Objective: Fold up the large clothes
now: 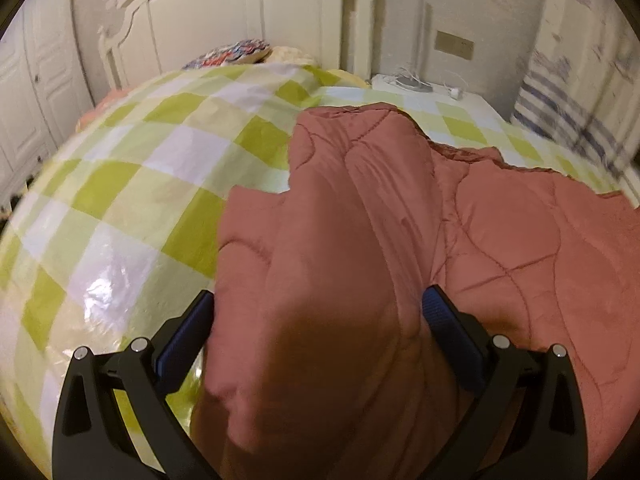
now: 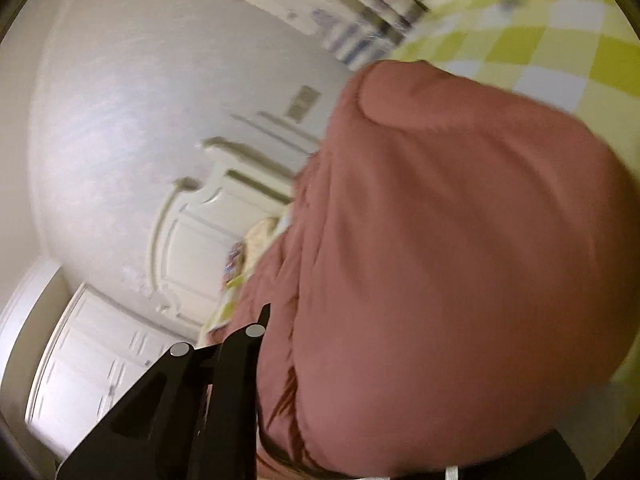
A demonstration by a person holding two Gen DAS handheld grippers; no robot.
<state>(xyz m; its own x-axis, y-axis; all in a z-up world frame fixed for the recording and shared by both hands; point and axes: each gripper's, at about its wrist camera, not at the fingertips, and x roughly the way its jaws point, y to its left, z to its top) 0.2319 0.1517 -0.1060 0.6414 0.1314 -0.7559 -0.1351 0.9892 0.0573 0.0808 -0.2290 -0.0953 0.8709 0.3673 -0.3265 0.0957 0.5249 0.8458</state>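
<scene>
Plainly both grippers, left gripper (image 1: 316, 312) and right gripper (image 2: 360, 360), clamp the pink quilt (image 1: 400, 220) (bunched thick).

Quilt (image 1: 500, 220): lies on the bed (image 1: 120, 200), toward its right side, one bunched fold rising between the left gripper (image 1: 316, 312) jaws. Headboard (image 1: 240, 20): behind the bed. Pillow (image 1: 236, 54): against headboard.

1. No text, label, brand or number can be read in either wrist view.
2. A small plate on the wall (image 1: 455, 44) is blurred, with no lettering legible.
</scene>
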